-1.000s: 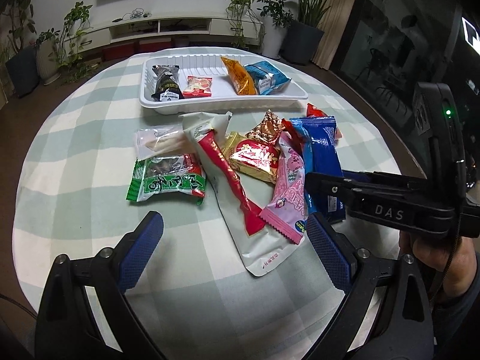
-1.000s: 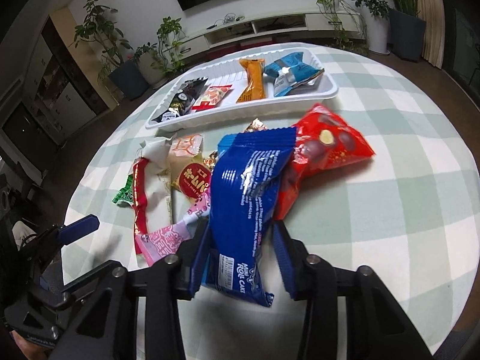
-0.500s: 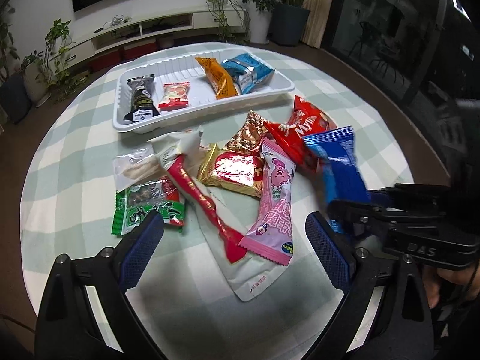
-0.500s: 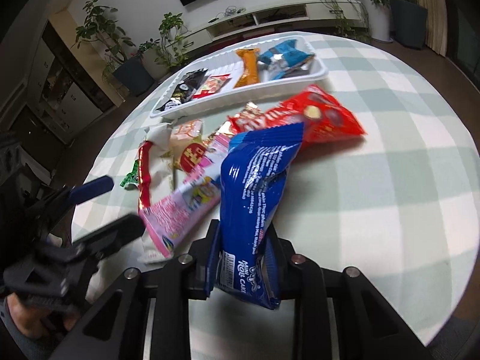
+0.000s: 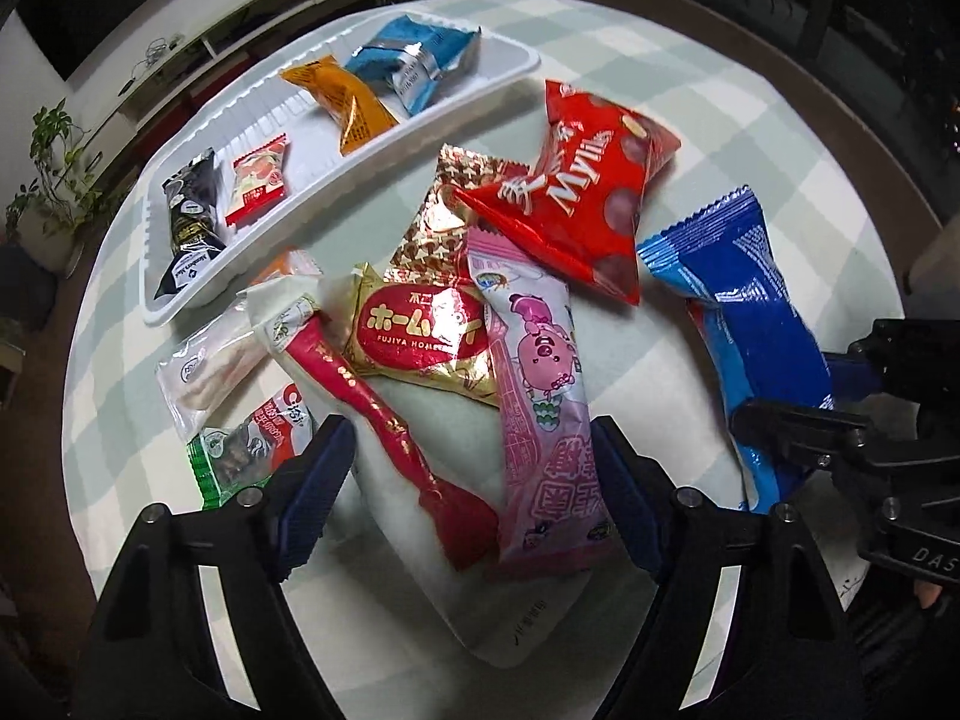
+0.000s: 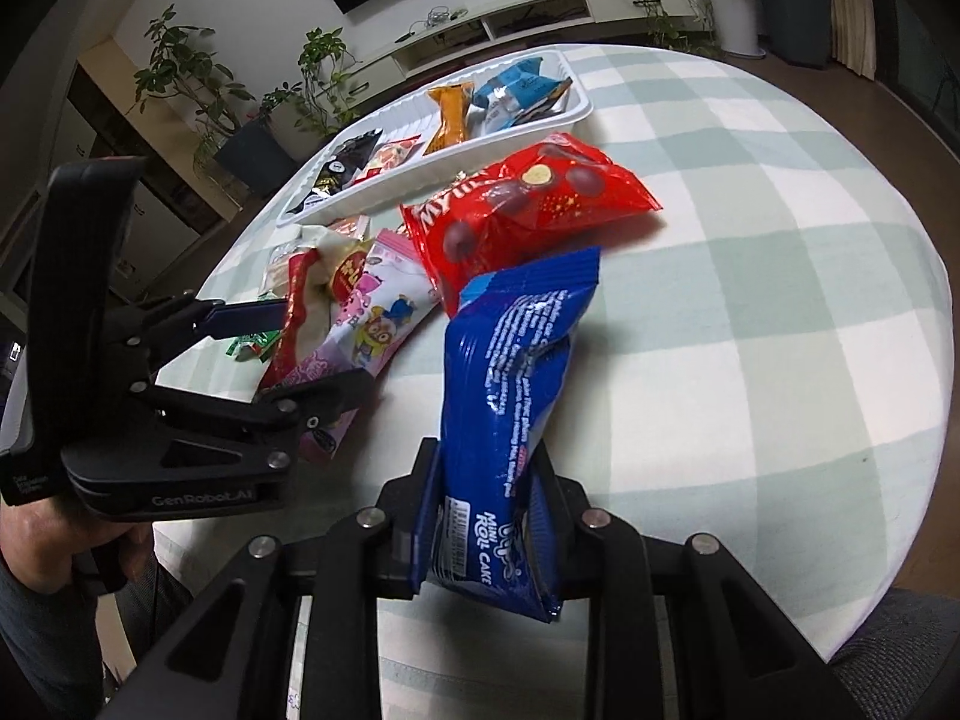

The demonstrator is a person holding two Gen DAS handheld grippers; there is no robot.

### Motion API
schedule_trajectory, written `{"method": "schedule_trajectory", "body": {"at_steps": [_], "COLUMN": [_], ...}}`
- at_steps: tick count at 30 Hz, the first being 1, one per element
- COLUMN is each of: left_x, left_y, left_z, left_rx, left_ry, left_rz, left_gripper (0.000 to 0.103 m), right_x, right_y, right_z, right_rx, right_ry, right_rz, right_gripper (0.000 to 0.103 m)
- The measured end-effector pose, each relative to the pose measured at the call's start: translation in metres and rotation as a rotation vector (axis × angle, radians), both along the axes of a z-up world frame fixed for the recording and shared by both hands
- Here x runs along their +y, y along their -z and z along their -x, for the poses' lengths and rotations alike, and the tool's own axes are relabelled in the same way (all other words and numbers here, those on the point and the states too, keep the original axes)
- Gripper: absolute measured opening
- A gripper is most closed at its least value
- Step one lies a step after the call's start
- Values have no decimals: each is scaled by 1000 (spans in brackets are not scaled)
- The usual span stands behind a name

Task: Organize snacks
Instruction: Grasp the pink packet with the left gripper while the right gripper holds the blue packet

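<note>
On the round checked table (image 6: 750,276), a white tray (image 5: 372,162) at the far side holds four snacks, with loose packets piled nearer. Right tongs (image 6: 480,480) pinch the near end of a light, crinkly, slippery blue cake packet (image 6: 510,372), lifted clear. Left tongs (image 5: 474,468), jaws just narrowing but still wide and empty, straddle a soft pink packet (image 5: 540,396) and a red-and-white pouch (image 5: 390,414).

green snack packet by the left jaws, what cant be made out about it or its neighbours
- Green packet: left wrist view, the left gripper finger covers its lower half; the name is unreadable.
- White pouch: red stick and pink packet overlie it; most of its face is hidden.
- Blue roll cake: right wrist view, bottom sits inside the closed jaws.
</note>
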State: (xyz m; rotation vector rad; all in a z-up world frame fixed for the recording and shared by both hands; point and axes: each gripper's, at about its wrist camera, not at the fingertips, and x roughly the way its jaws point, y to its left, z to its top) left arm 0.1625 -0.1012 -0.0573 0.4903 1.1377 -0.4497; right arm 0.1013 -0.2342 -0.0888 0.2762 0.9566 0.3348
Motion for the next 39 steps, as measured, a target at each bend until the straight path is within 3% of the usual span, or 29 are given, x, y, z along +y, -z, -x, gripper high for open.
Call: {"method": "schedule_trajectory", "body": {"at_steps": [8,10,13,14,15,23,29,31,32,33,39], "left_x": [-6,-5,-2,0,2,11,13,13,12,9,-4], "left_y": [6,5,1,0,-1,-1,-2,-2,-2,-5,-9], "left_z": [-3,-3,-4,-4,-5,-2,-4,-4,-4,-1,9], "left_rx": [-6,-15,-39,-48,-53,-31,12,36,39,29,27], "left_ry": [-3,-8,-23,-28,-33,-47,-29,-31,-30,-19,37], "left_rz": [-26,-29,-34,-36,-35,0,41,48,45,35,11], "left_gripper": [75,69,46,32,29,24,28,40,55,64,65], "right_x": [0,1,2,2,3,4,3,3,3,4,4], "right_y": [2,2,3,3,3,3,3,3,3,3,3], "right_z": [1,0,1,1,1,3,3,3,3,4,4], "right_rx": [-6,-7,-9,-10,-10,-12,-12,-12,-12,-12,-12], "right_ry": [-5,-6,-7,-8,-8,-8,-8,-8,-7,-8,-8], "right_rz": [-3,-2,4,6,6,9,9,8,8,7,6], "right_gripper": [29,29,29,29,29,29,29,29,29,29,29]}}
